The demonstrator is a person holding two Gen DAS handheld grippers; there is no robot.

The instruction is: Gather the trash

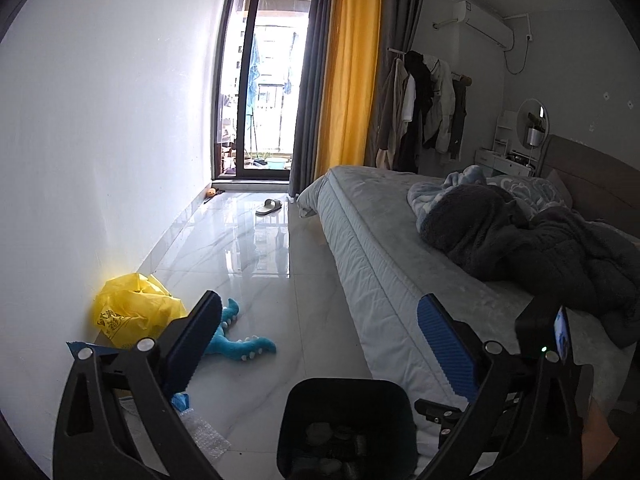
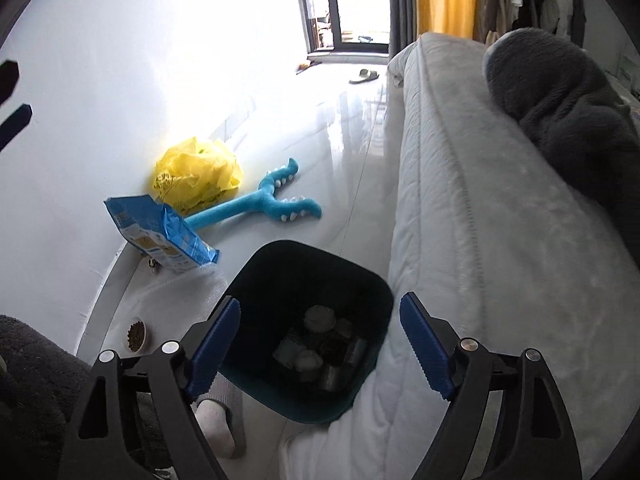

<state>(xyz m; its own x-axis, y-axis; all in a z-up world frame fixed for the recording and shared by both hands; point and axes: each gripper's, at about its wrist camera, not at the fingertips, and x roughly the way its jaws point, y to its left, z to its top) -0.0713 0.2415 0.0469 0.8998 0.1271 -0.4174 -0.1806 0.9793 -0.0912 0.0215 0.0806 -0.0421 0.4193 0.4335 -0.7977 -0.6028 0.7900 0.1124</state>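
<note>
The dark bin stands upright just below the open right gripper, holding crumpled wrappers and small cans at its bottom.

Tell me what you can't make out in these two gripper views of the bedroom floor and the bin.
- Dark bin: items inside are too dim to identify in the right wrist view; the left wrist view cuts it at the bottom edge.
- Blue bag: hidden behind the left gripper finger in its own view; print too small to read.
- Yellow plastic bag: contents hidden by its folds.
- Balcony past the glass door: overexposed.
</note>
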